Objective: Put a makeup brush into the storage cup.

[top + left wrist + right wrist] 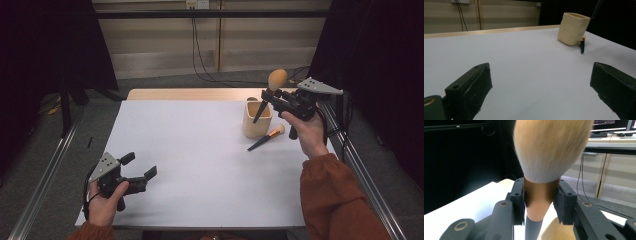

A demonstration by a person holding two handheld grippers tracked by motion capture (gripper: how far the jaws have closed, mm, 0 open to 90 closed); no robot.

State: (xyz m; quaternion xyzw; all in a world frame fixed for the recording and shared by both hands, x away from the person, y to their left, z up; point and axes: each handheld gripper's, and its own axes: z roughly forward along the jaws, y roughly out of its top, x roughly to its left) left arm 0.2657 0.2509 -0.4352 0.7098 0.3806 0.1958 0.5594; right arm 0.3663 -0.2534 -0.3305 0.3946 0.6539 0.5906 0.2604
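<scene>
**Brush Stowage: First Brush Held Above the Cup, Second Brush Pending**

You held the large powder brush point(274, 86) in your right gripper point(270, 96). The gripper's two pads were clamped on the copper-coloured ferrule, just below the bristle head, as the right gripper view confirmed point(541, 195). The brush stood roughly upright, bristles up, with its dark handle pointing down from the gripper toward the cream cup point(257, 120). The cup sat directly beneath the gripper; the handle tip appeared at or just above the cup's mouth, though you could not tell from the pictures whether it had entered.

A smaller brush point(266, 138) lay flat on the desk point(190, 160), below the right gripper and just beside the base of the cup.

Your left gripper point(141, 166) rested low over the near corner of the desk, jaws wide apart with nothing between them, well away from the cup.

Judged status: neither brush was seated in the cup. The remaining work appeared to be lowering and releasing the large brush into the cup, then collecting the smaller brush from the desk.
</scene>
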